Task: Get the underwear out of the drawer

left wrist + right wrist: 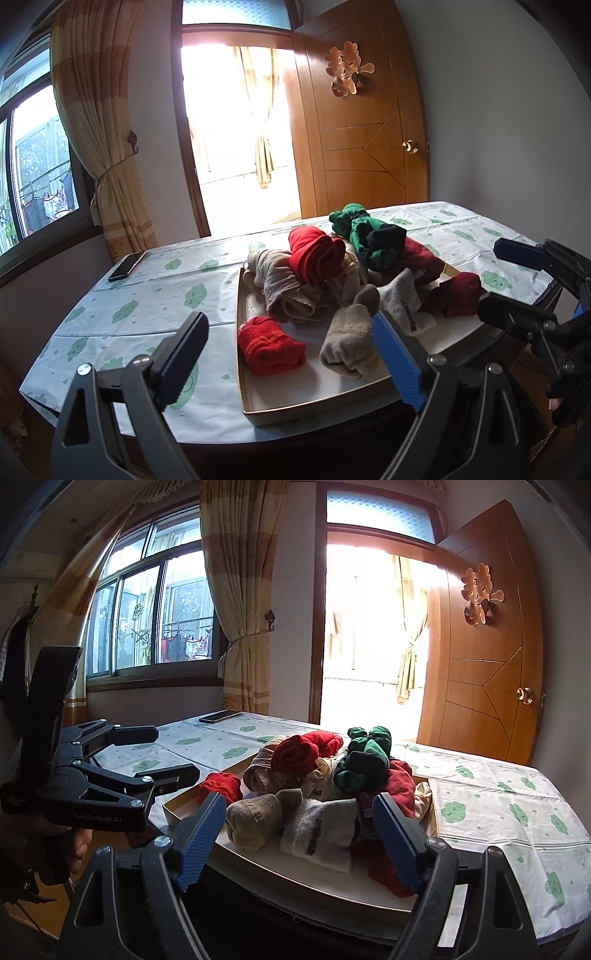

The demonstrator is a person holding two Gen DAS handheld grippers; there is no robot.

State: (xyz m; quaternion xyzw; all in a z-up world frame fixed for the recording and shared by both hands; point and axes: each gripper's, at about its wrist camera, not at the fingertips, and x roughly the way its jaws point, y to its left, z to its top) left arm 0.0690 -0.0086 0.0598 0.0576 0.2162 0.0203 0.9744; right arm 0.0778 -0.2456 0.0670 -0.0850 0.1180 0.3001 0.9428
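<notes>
Position of both grippers is short of the drawer, with nothing held. In the left wrist view the left gripper (291,354) is seen at the bottom of the frame with its jaws spread wide and empty; the right gripper (517,280) is seen at the right edge, likewise spread and empty. In the right wrist view the right gripper (299,838) frames the near end of the drawer (317,882), and no cloth is touched by either pad.

The drawer, a shallow open tray, is set on the table (147,295), which is covered by a cloud-print cloth. A heap of soft items is piled in it at the centre of the frame: a red roll (314,254) on top, beige cloth (280,288) beneath it, a green and black bundle (365,236) behind, and knitted socks (351,343) at the near end. The underwear is judged to be among the beige and red pieces; which piece exactly cannot be told. A phone (127,266) is noted at the left of the table.

The step in hand is judged to be the approach before a pick. For the next move, one garment is to be singled out, the jaws lowered over a fold of it, closed, and lifted clear of the rim without the socks being dragged along.
</notes>
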